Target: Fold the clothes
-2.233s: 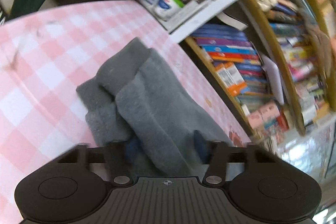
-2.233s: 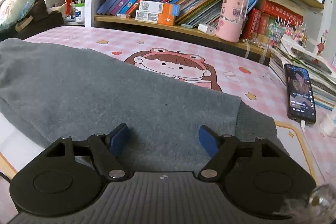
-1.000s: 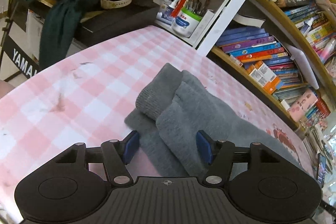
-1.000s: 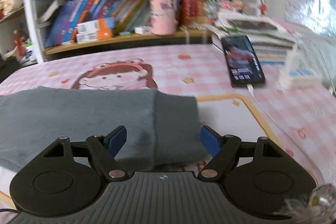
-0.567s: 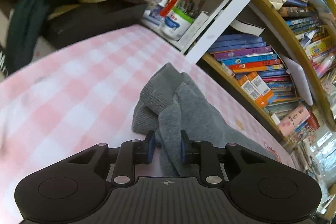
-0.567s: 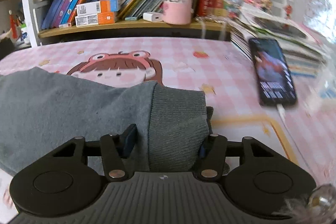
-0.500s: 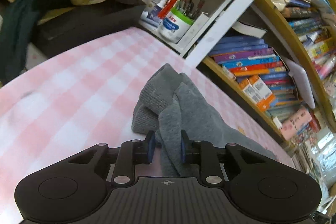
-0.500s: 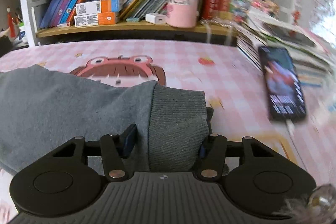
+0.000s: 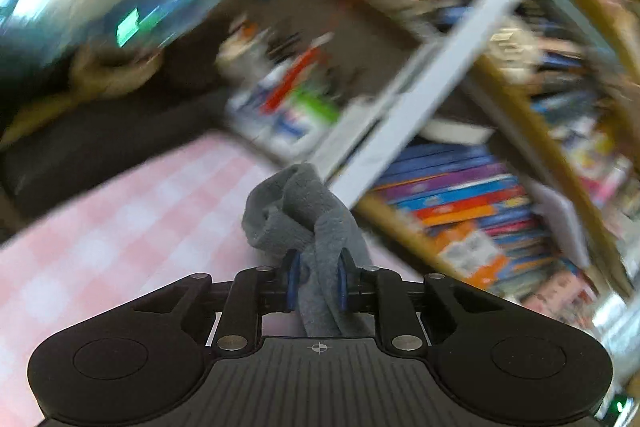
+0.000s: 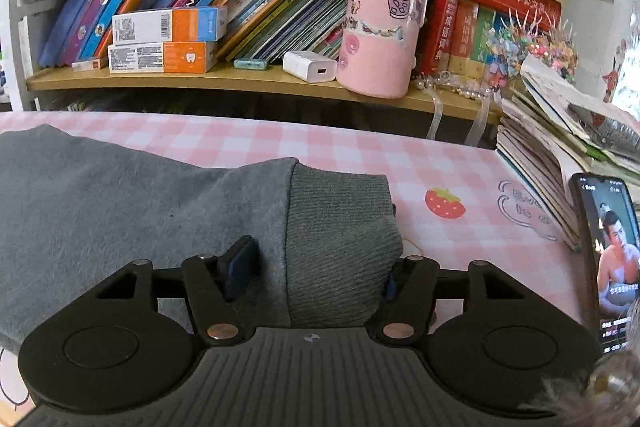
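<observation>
Sweater point(image 10: 120, 195) lies along the table point(image 10: 460, 163) near its shelf-side edge — its ribbed cuff is clamped in the right hand-held gripper point(image 10: 316, 275), jaws just widening, its bunched far end pinched in the left hand-held gripper point(image 9: 316, 283), jaws just closing.

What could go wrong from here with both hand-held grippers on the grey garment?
1. The left hand-held gripper pinches only a narrow bunched ridge of the grey garment; it may slip out when pulled.
2. The right hand-held gripper straddles the wide ribbed cuff, and one pad is hidden, so its hold looks uncertain.
3. The phone lies just beside that cuff; a swung garment could drag it.
</observation>
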`<state>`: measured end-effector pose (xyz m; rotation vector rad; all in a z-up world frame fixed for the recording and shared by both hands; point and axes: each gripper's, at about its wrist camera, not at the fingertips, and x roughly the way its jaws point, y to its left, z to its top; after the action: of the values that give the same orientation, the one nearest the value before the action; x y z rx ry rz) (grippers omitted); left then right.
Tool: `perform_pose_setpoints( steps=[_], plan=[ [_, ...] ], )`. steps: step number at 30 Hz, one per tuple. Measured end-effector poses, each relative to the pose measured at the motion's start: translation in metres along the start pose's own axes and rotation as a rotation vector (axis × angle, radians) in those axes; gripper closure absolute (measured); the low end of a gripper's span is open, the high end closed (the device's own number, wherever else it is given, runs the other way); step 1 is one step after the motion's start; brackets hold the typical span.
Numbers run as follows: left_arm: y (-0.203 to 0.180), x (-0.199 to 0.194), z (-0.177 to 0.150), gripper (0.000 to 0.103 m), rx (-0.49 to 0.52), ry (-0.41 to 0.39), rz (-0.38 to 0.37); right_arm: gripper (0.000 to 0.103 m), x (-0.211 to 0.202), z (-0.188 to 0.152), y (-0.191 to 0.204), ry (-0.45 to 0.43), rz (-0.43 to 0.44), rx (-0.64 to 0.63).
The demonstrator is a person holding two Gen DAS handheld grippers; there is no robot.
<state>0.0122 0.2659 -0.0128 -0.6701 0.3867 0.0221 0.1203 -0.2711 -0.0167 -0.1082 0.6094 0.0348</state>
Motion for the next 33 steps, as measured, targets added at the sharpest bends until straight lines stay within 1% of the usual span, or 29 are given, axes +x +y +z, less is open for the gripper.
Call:
perform_pose_setpoints(
  steps=[3,4,6,8,9,10,11,12,14,16,19,21,26,29,33],
  plan=[
    [0.017,0.005,-0.012,0.086,-0.054,0.026,0.041,0.043,0.0,-0.001,0.0,-0.005,0.002,-0.003],
    [0.019,0.004,-0.014,0.085,-0.067,0.025,0.042,0.043,-0.001,-0.001,0.0,-0.006,0.003,-0.004],
    [0.019,0.004,-0.014,0.083,-0.081,0.026,0.046,0.037,-0.001,-0.001,0.001,-0.01,-0.009,-0.011],
    [0.02,0.004,-0.013,0.075,-0.082,0.033,0.053,0.032,-0.003,-0.001,0.004,-0.019,-0.037,-0.02],
    [0.02,0.005,-0.013,0.073,-0.08,0.037,0.056,0.031,-0.005,-0.001,0.006,-0.026,-0.052,-0.022],
    [0.019,0.006,-0.014,0.064,-0.079,0.045,0.062,0.03,-0.008,-0.001,0.008,-0.042,-0.06,-0.016],
    [0.018,0.008,-0.014,0.048,-0.078,0.053,0.067,0.028,-0.012,-0.002,0.009,-0.058,-0.068,-0.009],
    [0.019,0.01,-0.016,0.042,-0.081,0.064,0.065,0.024,-0.02,-0.001,0.011,-0.084,-0.07,0.003],
    [0.018,0.011,-0.018,0.035,-0.067,0.07,0.052,0.021,-0.036,-0.001,0.016,-0.139,-0.072,0.03],
    [0.013,0.012,-0.02,0.031,-0.032,0.07,0.061,0.018,-0.053,0.001,0.025,-0.193,-0.04,0.043],
    [0.006,0.014,-0.024,0.026,0.025,0.065,0.064,0.016,-0.069,0.005,0.05,-0.232,0.042,-0.007],
    [0.002,0.015,-0.026,0.024,0.065,0.064,0.071,0.014,-0.071,0.005,0.072,-0.223,0.109,-0.053],
    [-0.003,0.017,-0.029,0.018,0.117,0.062,0.07,0.013,-0.069,0.003,0.129,-0.194,0.265,-0.156],
    [-0.002,0.016,-0.029,0.016,0.106,0.06,0.058,0.012,-0.064,0.003,0.159,-0.171,0.329,-0.191],
    [-0.001,0.016,-0.03,0.016,0.106,0.061,0.054,0.011,-0.062,0.002,0.189,-0.145,0.371,-0.231]
  ],
)
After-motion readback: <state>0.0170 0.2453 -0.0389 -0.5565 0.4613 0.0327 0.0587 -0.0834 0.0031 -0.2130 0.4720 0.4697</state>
